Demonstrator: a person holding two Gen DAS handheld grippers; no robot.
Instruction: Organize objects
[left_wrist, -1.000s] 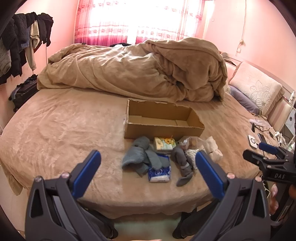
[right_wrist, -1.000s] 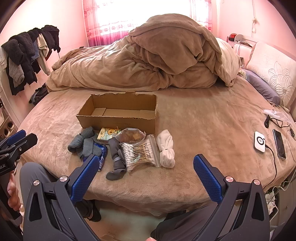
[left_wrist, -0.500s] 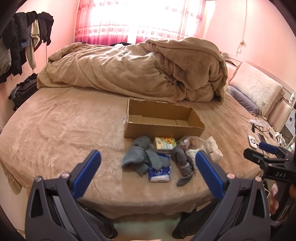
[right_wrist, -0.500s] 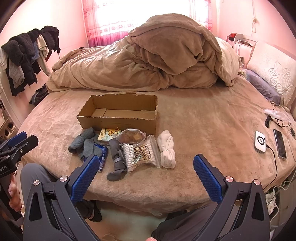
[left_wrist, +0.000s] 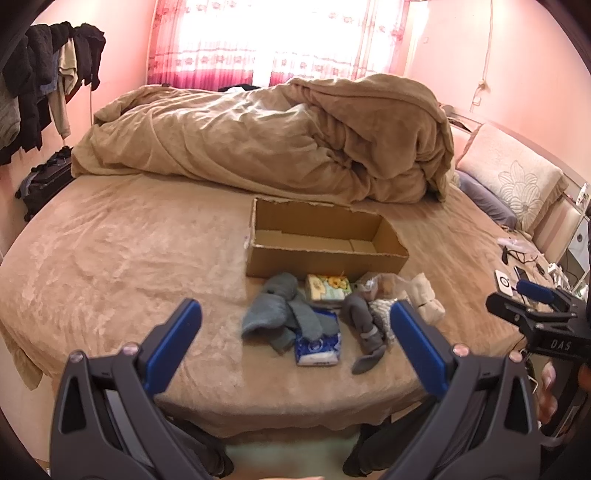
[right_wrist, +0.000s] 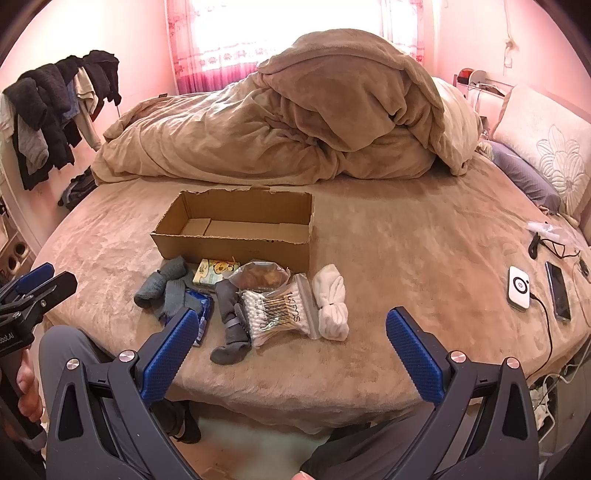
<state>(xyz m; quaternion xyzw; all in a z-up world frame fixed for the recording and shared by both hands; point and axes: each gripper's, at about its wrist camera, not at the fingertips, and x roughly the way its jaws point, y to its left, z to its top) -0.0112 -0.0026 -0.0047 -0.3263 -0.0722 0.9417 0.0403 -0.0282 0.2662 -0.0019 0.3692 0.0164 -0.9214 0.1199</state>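
An empty cardboard box (left_wrist: 325, 240) (right_wrist: 236, 230) sits open on the bed. In front of it lie grey-blue socks (left_wrist: 280, 314) (right_wrist: 162, 286), a blue tissue pack (left_wrist: 318, 343) (right_wrist: 201, 308), a yellow floral pack (left_wrist: 328, 288) (right_wrist: 214, 271), a dark grey sock (left_wrist: 364, 326) (right_wrist: 231, 321), a bag of cotton swabs (right_wrist: 277, 308), a bag of brown snacks (right_wrist: 262, 275) and rolled white socks (right_wrist: 330, 301) (left_wrist: 424, 297). My left gripper (left_wrist: 295, 339) is open and empty, off the bed's front edge. My right gripper (right_wrist: 288, 343) is open and empty, also short of the items.
A heaped tan duvet (right_wrist: 295, 122) fills the back of the bed. A white charger (right_wrist: 519, 291), a phone (right_wrist: 557, 290) and cables lie at the right. Pillows (right_wrist: 550, 147) are at the far right. Clothes hang on a rack (right_wrist: 48, 110) at the left.
Both grippers have edged slightly closer to the bed; the view is nearly the same. Both stay open and empty.
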